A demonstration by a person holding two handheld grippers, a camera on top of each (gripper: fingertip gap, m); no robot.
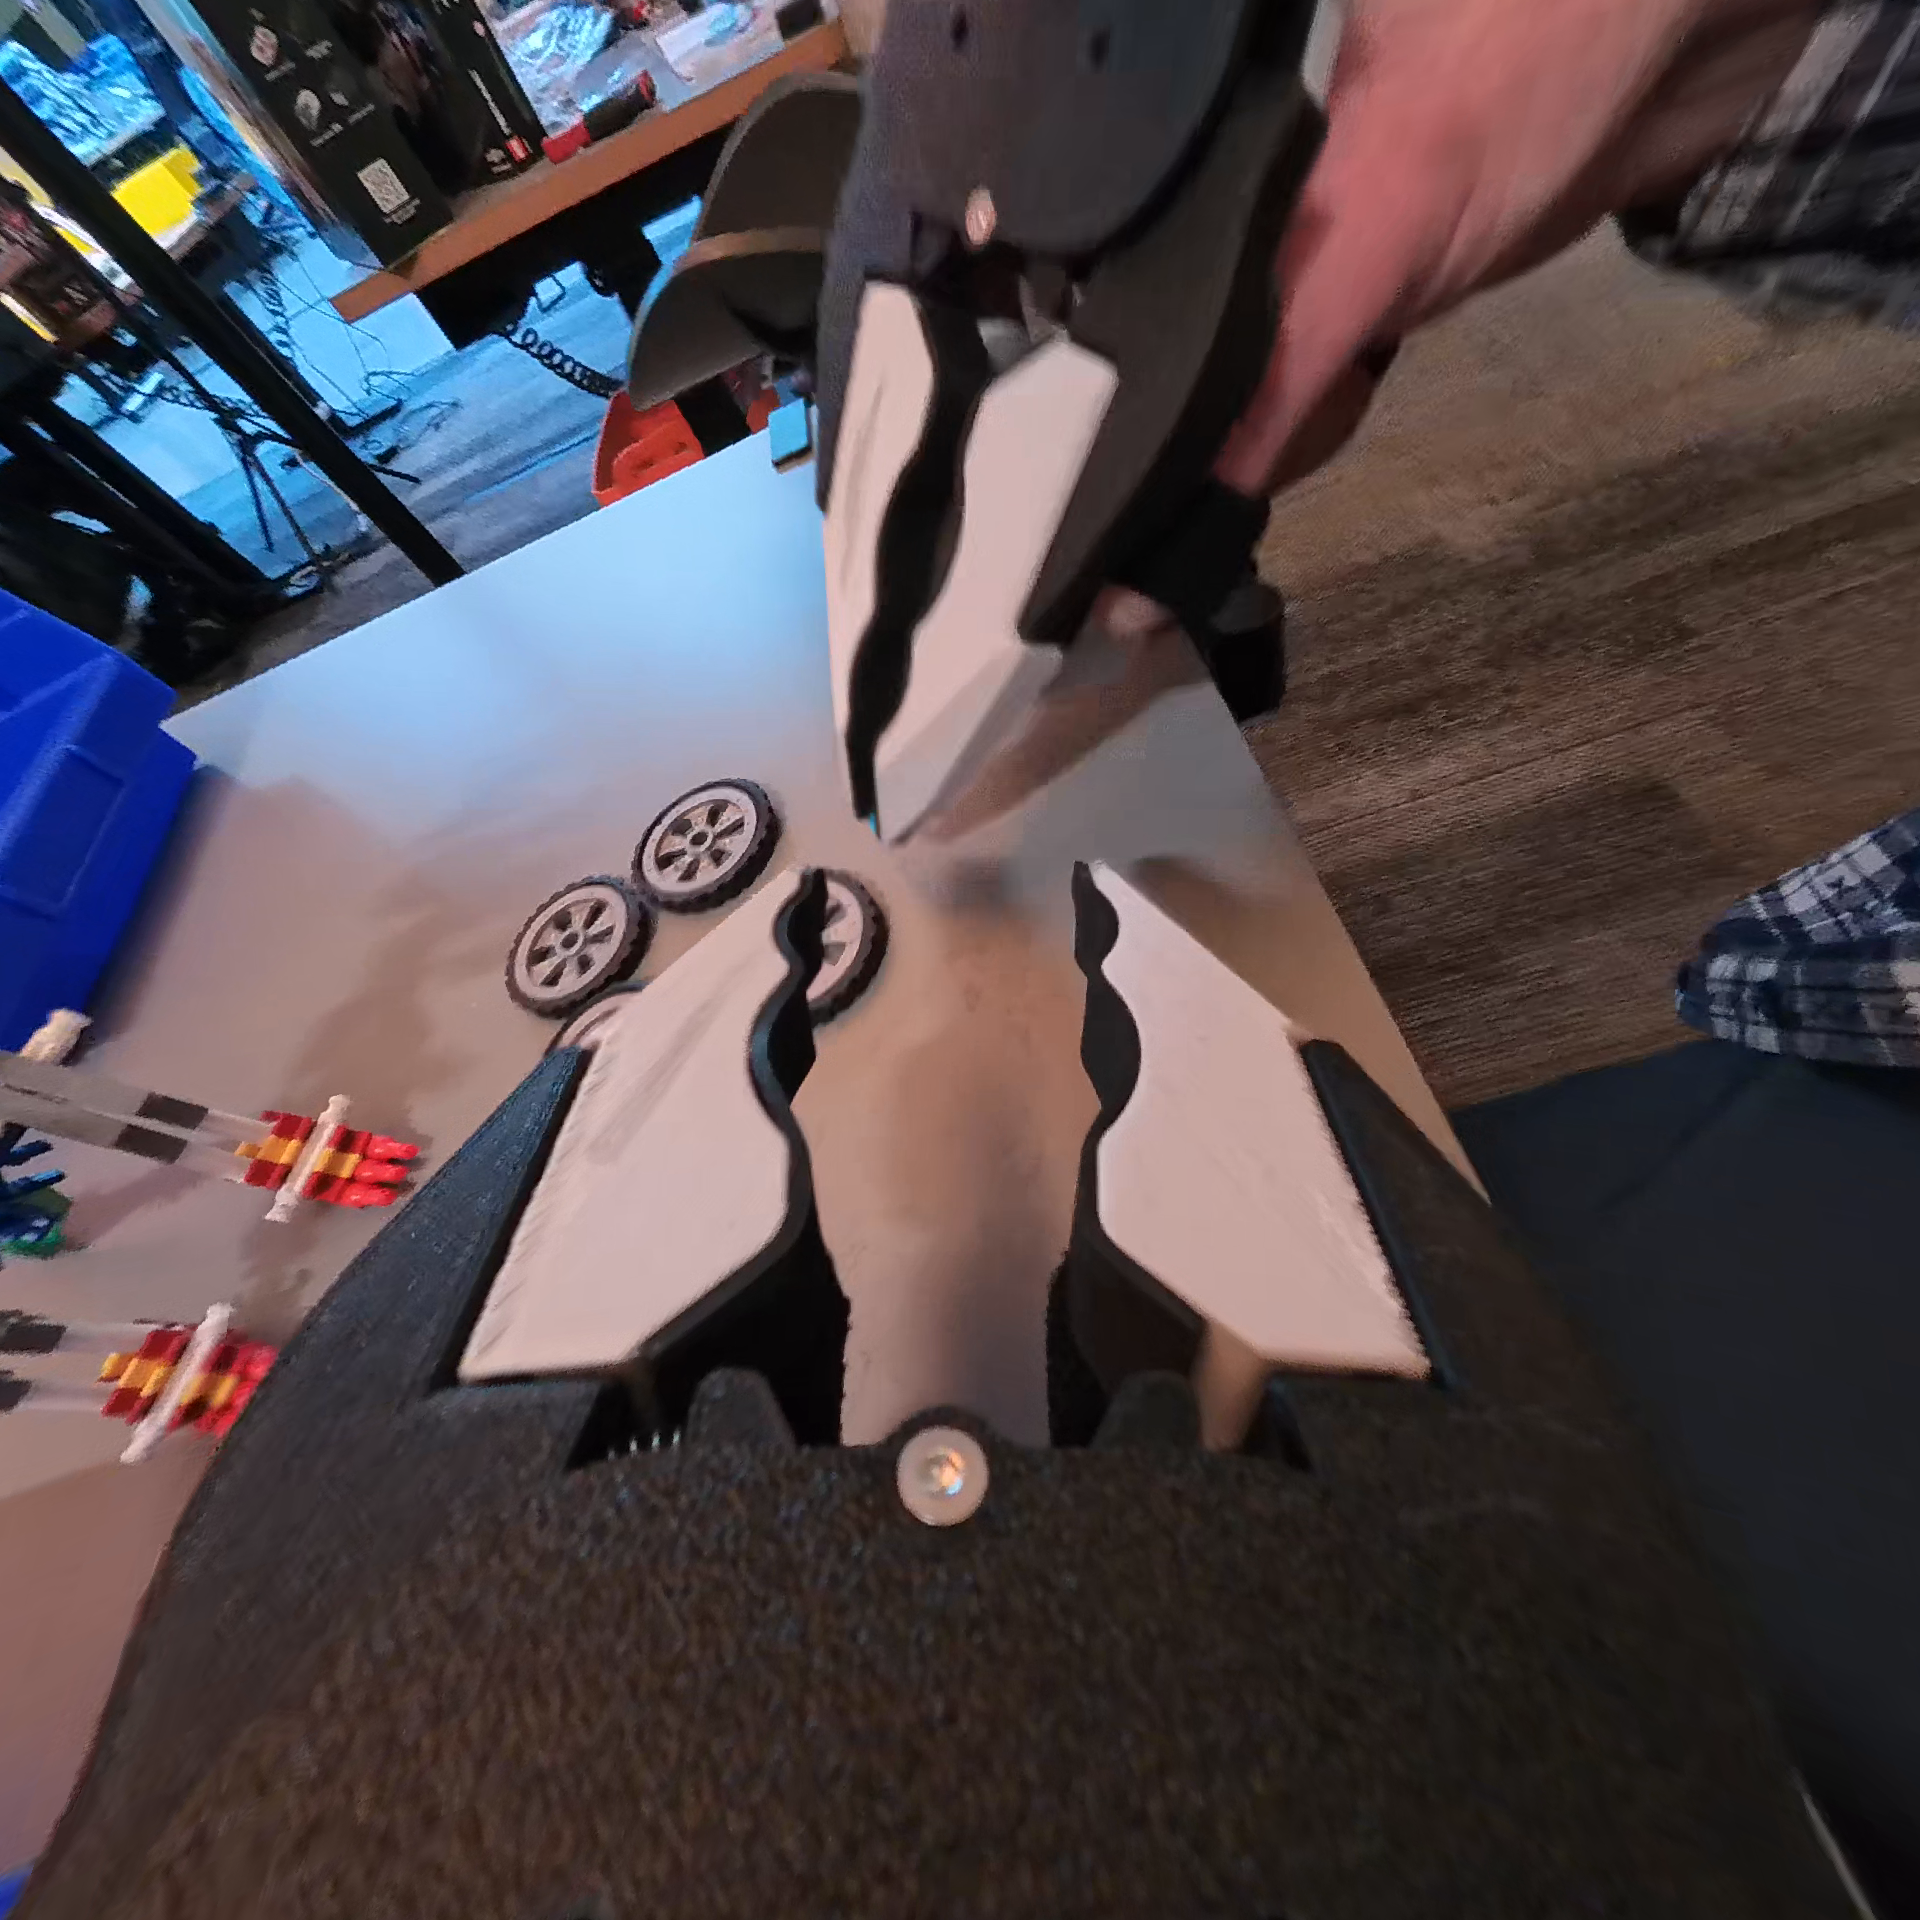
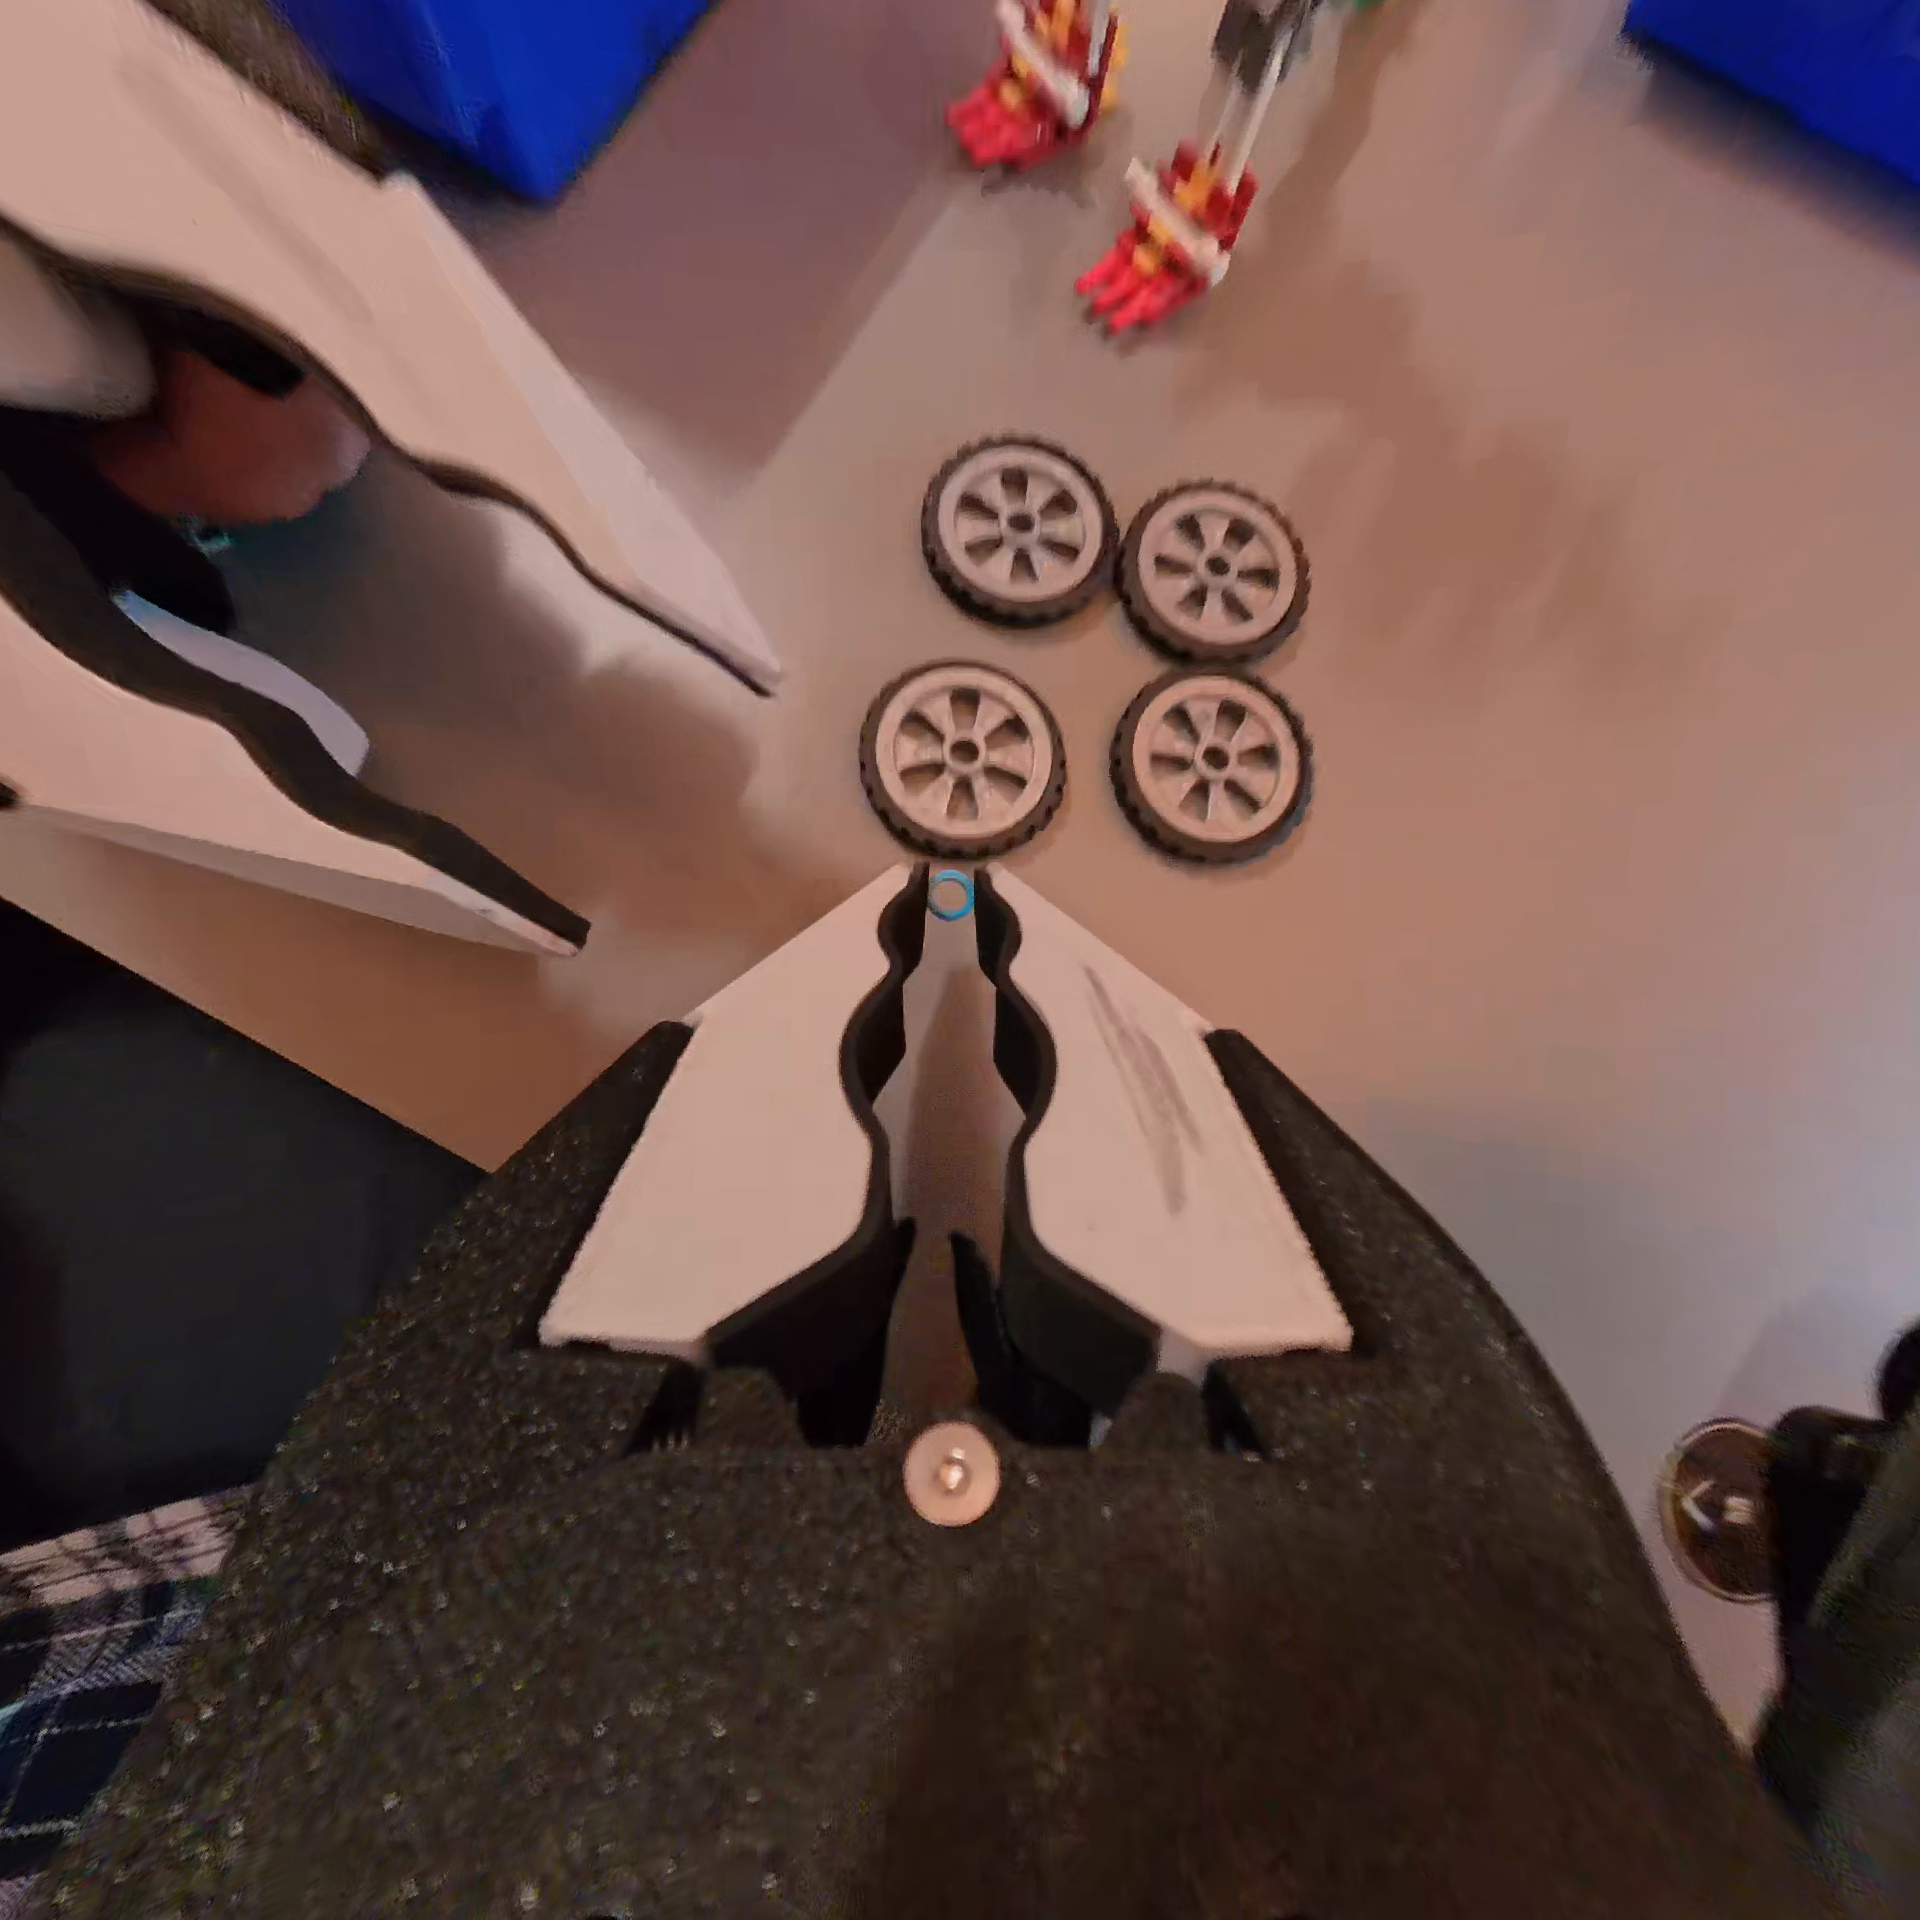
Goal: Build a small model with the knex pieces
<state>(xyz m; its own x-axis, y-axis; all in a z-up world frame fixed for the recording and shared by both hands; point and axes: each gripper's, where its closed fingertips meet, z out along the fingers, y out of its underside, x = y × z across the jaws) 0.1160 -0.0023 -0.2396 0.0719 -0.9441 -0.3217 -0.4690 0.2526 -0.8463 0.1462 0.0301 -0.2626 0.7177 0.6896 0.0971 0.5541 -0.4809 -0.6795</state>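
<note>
Right wrist view: a small blue ring (image 2: 950, 896) sits pinched between your right gripper (image 2: 951, 883) tips, jaws nearly closed on it, held just above the table (image 2: 1455, 935). Four wheels (image 2: 961, 756) lie flat in a square directly beyond the tips, the near-left one closest. Your left gripper (image 1: 945, 883) stands wide apart and empty, close on the left, its tips beside the same wheels.
</note>
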